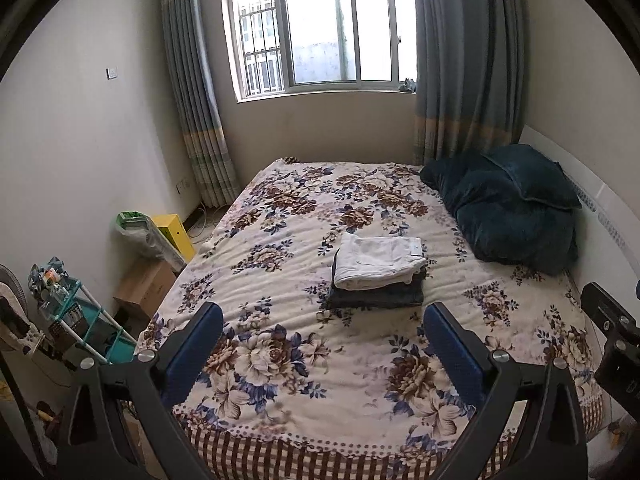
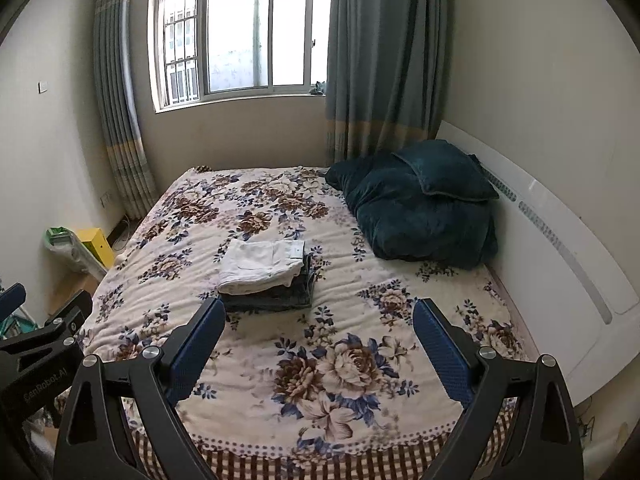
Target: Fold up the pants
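While both jaws gape: white pants [image 1: 378, 259] top dark pants [image 1: 376, 297], mid-bed [image 1: 280, 360].
Left view only: shelf [image 1: 86, 326].
Right view only: headboard [image 2: 560, 256].

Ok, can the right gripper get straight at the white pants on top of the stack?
Probably yes: the right gripper is open and empty, and only bare floral blanket lies between it and the white pants.

Bed [image 1: 360, 380] covered by floral blanket [image 1: 280, 240]. Folded pants stack [image 1: 378, 276] placed near centre; dark teal bedding pile [image 1: 516, 208] heaped at 2 o'clock.
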Demonstrator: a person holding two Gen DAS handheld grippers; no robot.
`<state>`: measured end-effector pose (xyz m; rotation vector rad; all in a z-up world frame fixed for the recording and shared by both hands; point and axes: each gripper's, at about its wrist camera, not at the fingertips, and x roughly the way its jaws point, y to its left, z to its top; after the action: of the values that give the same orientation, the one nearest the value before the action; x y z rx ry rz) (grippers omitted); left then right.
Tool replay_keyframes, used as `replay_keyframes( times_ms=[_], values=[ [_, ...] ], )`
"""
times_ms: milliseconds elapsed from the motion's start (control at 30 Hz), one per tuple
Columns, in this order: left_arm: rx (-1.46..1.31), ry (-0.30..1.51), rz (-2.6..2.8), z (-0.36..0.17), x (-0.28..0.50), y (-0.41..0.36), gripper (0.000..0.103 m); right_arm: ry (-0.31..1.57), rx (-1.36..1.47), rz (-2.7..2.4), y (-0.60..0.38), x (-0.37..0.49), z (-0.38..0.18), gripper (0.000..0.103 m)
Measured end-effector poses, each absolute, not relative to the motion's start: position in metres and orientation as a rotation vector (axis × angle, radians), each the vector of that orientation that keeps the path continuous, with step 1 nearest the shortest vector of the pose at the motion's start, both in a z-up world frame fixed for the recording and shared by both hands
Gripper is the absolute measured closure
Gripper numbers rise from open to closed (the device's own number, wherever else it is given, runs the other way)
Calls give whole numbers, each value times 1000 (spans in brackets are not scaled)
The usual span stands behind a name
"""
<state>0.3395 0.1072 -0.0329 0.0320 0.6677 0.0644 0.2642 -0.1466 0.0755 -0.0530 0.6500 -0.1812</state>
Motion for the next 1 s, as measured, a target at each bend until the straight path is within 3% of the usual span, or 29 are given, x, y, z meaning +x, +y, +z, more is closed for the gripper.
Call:
replay_keyframes(
  times_ms=[1000],
  values=[
    [27,668,71,-33,347,109,0,660,-41,-168,-139,269,58,6]
  ],
)
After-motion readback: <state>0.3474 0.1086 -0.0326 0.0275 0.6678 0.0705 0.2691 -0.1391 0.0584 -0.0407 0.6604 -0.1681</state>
